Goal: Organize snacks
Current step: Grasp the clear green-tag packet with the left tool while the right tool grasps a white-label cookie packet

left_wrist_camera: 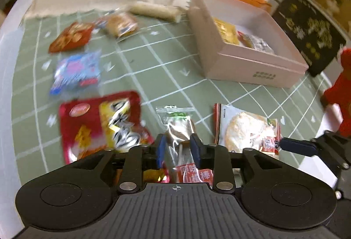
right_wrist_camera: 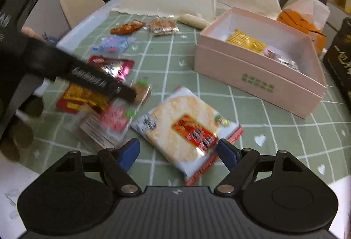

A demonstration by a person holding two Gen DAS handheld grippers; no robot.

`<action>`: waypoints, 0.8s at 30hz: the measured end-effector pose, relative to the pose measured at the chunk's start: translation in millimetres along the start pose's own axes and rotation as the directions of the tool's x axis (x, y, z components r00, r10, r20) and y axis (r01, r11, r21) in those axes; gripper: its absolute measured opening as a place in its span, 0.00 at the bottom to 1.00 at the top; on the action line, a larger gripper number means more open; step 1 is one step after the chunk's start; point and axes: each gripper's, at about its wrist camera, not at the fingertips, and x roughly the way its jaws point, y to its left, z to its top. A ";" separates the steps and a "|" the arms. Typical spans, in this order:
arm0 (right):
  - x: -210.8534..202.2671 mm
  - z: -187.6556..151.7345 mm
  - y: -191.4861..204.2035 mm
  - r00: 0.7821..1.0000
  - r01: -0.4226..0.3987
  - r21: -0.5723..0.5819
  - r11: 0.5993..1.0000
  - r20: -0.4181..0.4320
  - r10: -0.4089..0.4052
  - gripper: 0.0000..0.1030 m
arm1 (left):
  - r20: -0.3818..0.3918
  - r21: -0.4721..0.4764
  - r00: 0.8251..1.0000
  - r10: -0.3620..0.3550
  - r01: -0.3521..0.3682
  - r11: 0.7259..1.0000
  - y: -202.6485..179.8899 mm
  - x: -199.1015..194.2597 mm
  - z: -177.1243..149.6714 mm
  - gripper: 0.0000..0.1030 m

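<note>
My left gripper (left_wrist_camera: 178,147) is shut on a clear-wrapped hawthorn stick snack (left_wrist_camera: 178,127), held just above the green checked tablecloth; it also shows blurred in the right wrist view (right_wrist_camera: 140,91). My right gripper (right_wrist_camera: 178,150) is open, its jaws on either side of the near end of a rice cracker packet (right_wrist_camera: 182,129) lying flat; that packet shows in the left wrist view (left_wrist_camera: 245,131) too. A pink open box (right_wrist_camera: 258,83) holds a yellow packet (right_wrist_camera: 245,40) and a silvery one (right_wrist_camera: 283,59).
Loose snacks lie at the left: a red packet (left_wrist_camera: 98,125), a blue-pink one (left_wrist_camera: 76,71), an orange-red one (left_wrist_camera: 70,37), a biscuit pack (left_wrist_camera: 121,24) and a pale roll (left_wrist_camera: 155,11). A black box (left_wrist_camera: 307,30) and an orange bag (right_wrist_camera: 300,20) stand beyond the pink box.
</note>
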 end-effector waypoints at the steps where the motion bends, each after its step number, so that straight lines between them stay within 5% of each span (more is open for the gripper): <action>1: 1.3 -3.0 1.5 1.000 0.019 -0.005 1.000 -0.006 -0.019 0.77 | -0.011 0.023 1.000 -0.002 0.002 1.000 -3.7 3.8 3.2 0.41; 11: -4.7 -18.6 8.3 0.999 0.025 0.055 0.998 -0.029 -0.023 0.77 | -0.005 0.221 0.999 0.046 -0.044 0.974 -25.4 28.5 21.7 0.46; 18: -17.0 -10.3 9.3 0.992 -0.123 -0.011 0.992 0.018 0.124 0.77 | -0.011 0.075 0.998 -0.054 0.055 0.996 6.5 7.2 5.5 0.40; 24: -2.7 -1.3 36.8 0.979 -0.191 -0.157 0.969 0.047 0.201 0.77 | 0.033 -0.015 0.999 -0.040 0.041 0.999 28.7 -43.8 -27.0 0.40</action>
